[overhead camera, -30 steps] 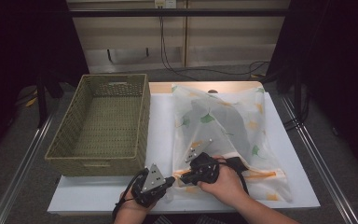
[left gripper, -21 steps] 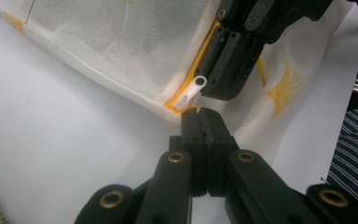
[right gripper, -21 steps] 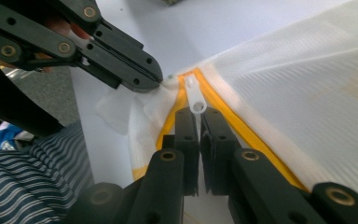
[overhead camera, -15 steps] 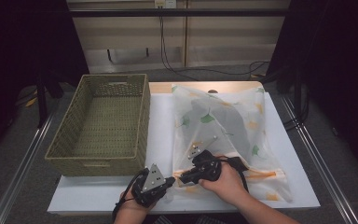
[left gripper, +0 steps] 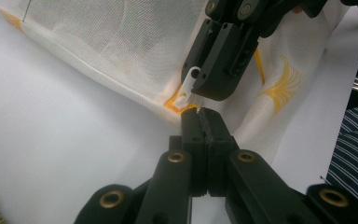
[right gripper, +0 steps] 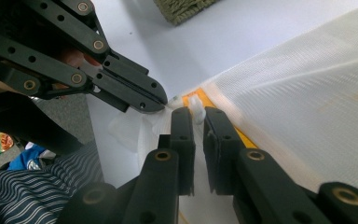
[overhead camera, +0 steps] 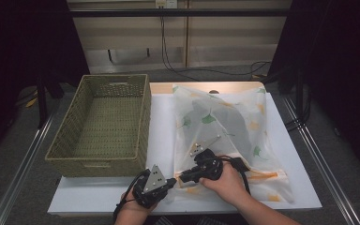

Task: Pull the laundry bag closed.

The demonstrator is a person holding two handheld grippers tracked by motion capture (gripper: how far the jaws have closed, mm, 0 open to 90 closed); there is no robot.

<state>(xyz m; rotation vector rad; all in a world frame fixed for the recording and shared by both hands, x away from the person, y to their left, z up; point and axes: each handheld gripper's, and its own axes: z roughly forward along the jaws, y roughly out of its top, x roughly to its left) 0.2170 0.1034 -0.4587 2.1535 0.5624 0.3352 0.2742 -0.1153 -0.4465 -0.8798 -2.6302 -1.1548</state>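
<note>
Little has moved since a second ago: both my hands have stayed at the near edge of the worktop, and only my right tongs' jaws have just been opening a bit.

On the left sits the woven basket. Just right of its near corner are my left tongs. Their jaws are squeezed tight together on the corner of the mesh bag, by its orange edge.

My right tongs come next, tip to tip with the left ones. Their jaws stand a little apart, with the white zipper pull between the tips. I cannot tell if they still press it.

The bag lies flat on the right half of the worktop, with something dark inside.
</note>
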